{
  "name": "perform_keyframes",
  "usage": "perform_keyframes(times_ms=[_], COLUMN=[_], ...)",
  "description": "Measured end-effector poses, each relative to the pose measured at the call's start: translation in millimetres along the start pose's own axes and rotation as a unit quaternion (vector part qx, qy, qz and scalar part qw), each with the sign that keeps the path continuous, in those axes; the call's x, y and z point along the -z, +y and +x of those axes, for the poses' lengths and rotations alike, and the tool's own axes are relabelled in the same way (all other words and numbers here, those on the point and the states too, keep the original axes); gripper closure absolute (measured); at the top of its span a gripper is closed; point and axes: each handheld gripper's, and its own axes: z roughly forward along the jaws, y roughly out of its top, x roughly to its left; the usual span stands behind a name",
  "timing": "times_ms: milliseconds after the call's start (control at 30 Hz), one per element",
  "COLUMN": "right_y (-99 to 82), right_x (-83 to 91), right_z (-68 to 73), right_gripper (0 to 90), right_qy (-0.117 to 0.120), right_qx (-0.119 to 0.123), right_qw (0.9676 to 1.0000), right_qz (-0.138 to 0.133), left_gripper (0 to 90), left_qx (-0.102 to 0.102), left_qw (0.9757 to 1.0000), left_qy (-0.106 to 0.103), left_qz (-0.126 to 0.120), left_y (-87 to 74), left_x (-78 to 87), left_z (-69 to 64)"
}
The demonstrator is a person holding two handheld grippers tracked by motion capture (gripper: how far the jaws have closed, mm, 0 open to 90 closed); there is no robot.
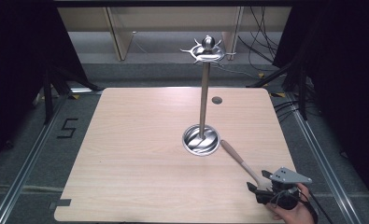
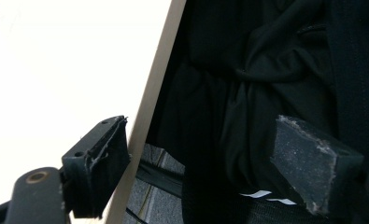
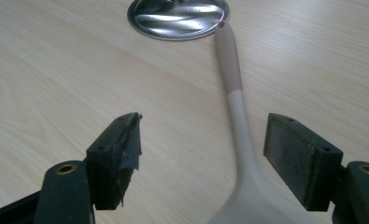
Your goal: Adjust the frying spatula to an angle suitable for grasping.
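Spatula (image 3: 238, 140) lies between the released right claw (image 3: 203, 149); left claw (image 2: 201, 158) seemingly released too

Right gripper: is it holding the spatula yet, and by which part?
Nothing is held. The right gripper is open, its jaws either side of the spatula where the handle widens into the blade, pads clear of it. The spatula lies on the table.

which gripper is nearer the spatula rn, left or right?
Right. The right gripper has its jaws open on either side of the spatula, pads not touching. The left gripper, also open, hangs off the table edge by dark clothing, away from it.
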Motion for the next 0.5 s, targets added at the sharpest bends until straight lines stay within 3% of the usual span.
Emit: perform_keyframes(times_ms=[67, 167, 233, 367, 500], right_y=[0.0, 0.6, 1.4, 5.2, 15.3], right_x=[-0.1, -0.2, 0.0, -1.3, -4.1], right_z=[0.3, 1.4, 1.8, 4.5, 5.6], right_gripper=[28.6, 28.6, 28.6, 28.6, 28.5], right_qy=[0.001, 0.005, 0.004, 0.002, 0.001], right_qx=[-0.001, -0.006, -0.006, -0.015, -0.005], right_qw=[1.0000, 1.0000, 1.0000, 0.9999, 0.9999], right_qz=[0.000, 0.004, 0.004, 0.005, 0.012], left_gripper=[17.8, 17.8, 17.8, 17.8, 17.8], left_qx=[-0.007, 0.000, -0.009, -0.009, -0.006], left_qw=[0.9999, 1.0000, 0.9999, 0.9999, 1.0000], left_qy=[-0.010, -0.002, -0.002, -0.001, 0.005], left_qz=[0.005, -0.002, 0.008, 0.006, 0.002], left_y=[0.2, 0.2, 0.5, 0.7, 0.4], left_x=[0.6, -0.8, -0.4, -0.3, -0.7], left_z=[1.7, 0.1, 0.1, 0.1, 0.0])
